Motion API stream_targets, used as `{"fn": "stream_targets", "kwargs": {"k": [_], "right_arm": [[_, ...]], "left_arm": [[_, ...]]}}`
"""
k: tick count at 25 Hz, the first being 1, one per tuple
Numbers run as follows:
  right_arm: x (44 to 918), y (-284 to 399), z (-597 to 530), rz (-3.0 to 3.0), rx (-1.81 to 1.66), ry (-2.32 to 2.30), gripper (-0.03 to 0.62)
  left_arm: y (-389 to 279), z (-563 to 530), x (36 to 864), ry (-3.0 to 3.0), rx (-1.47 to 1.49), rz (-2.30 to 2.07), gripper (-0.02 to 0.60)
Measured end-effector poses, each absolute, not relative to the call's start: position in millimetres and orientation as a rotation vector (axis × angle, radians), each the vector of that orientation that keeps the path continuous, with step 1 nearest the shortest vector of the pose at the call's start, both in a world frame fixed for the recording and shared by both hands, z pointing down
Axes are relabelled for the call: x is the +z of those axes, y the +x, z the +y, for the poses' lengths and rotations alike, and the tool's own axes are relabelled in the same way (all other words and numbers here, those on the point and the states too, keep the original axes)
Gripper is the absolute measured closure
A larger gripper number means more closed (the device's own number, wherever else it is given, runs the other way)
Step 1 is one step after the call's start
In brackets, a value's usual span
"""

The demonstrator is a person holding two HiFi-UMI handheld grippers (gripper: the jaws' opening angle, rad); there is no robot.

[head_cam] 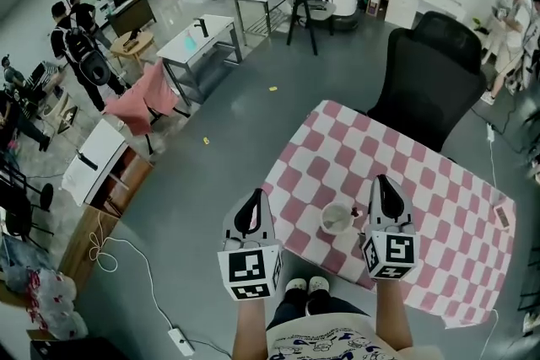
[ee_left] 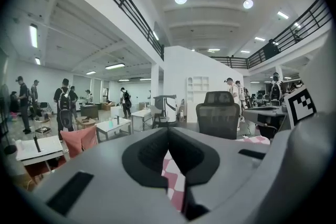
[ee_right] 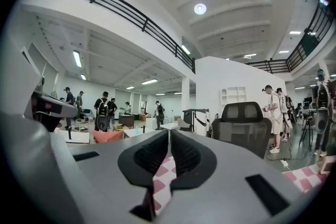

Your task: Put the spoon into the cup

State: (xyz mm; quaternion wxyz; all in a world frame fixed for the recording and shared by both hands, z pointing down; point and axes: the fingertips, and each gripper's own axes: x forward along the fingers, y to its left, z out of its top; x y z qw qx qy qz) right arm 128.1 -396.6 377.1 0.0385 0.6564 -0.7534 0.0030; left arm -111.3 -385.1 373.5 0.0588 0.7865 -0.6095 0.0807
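A white cup (head_cam: 337, 220) stands near the front edge of the table with the pink-and-white checked cloth (head_cam: 439, 206). Something pale lies inside it, and a short dark piece sticks out at its right rim; I cannot tell whether that is the spoon. My left gripper (head_cam: 253, 200) hangs in the air to the left of the cup, out over the floor beside the table edge. My right gripper (head_cam: 385, 183) hangs just right of the cup. Both gripper views look level across the room, with the jaws closed together: left gripper (ee_left: 168, 132), right gripper (ee_right: 169, 135). Nothing is between either pair.
A black office chair (head_cam: 430, 88) stands at the table's far side. A small flat device (head_cam: 501, 217) lies near the cloth's right edge. On the floor to the left run a cable (head_cam: 126, 253) and a power strip (head_cam: 180, 341). Desks, a pink chair (head_cam: 143, 101) and several people fill the left.
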Motion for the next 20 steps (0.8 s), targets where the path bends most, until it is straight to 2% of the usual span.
{"fn": "stream_targets", "kwargs": {"k": [20], "right_arm": [[320.7, 132.8, -357.9, -2.403, -0.046, 2.079, 0.576]], "left_arm": [[-100.6, -352.3, 316.9, 2.485, 0.131, -1.886, 0.568]]}}
